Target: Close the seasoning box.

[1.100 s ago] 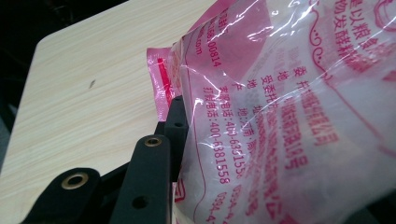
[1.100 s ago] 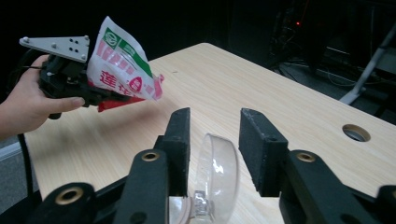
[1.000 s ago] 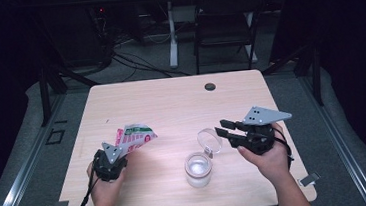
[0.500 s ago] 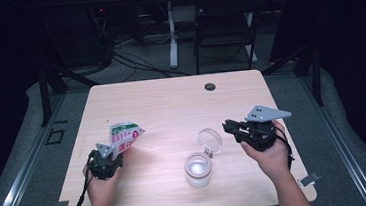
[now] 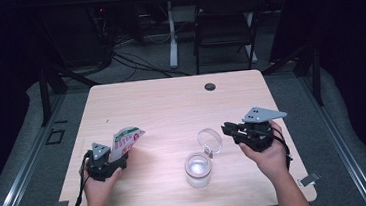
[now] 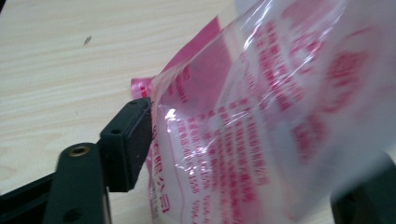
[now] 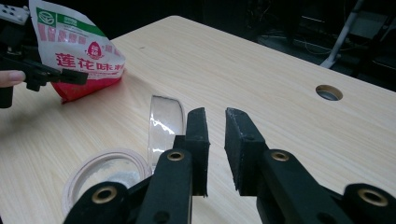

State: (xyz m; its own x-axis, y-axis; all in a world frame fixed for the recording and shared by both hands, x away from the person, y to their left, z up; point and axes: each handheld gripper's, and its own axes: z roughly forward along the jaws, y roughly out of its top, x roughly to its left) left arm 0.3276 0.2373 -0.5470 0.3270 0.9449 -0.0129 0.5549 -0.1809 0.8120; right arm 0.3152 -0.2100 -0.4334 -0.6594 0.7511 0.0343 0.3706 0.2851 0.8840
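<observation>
left gripper (image 5: 118, 156): jaws just opened wide, seasoning packet (image 5: 125, 139) loose between them at table's 8 o'clock | right gripper (image 5: 227, 128): jaws narrowly apart, empty, at 3 o'clock of open jar (image 5: 199, 169) | packet likely light, soft, slippery film; best pinched at its sealed edge

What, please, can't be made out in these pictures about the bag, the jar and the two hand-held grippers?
- Bag, left gripper view: blurred red print, unreadable; top and right cut off by the picture's edge.
- Left hand-held gripper, high view: too small to tell whether the pads press the bag; in its own view the bag hides its right jaw.
- Jar, right gripper view: the right hand-held gripper hides part of it; contents unclear.
</observation>
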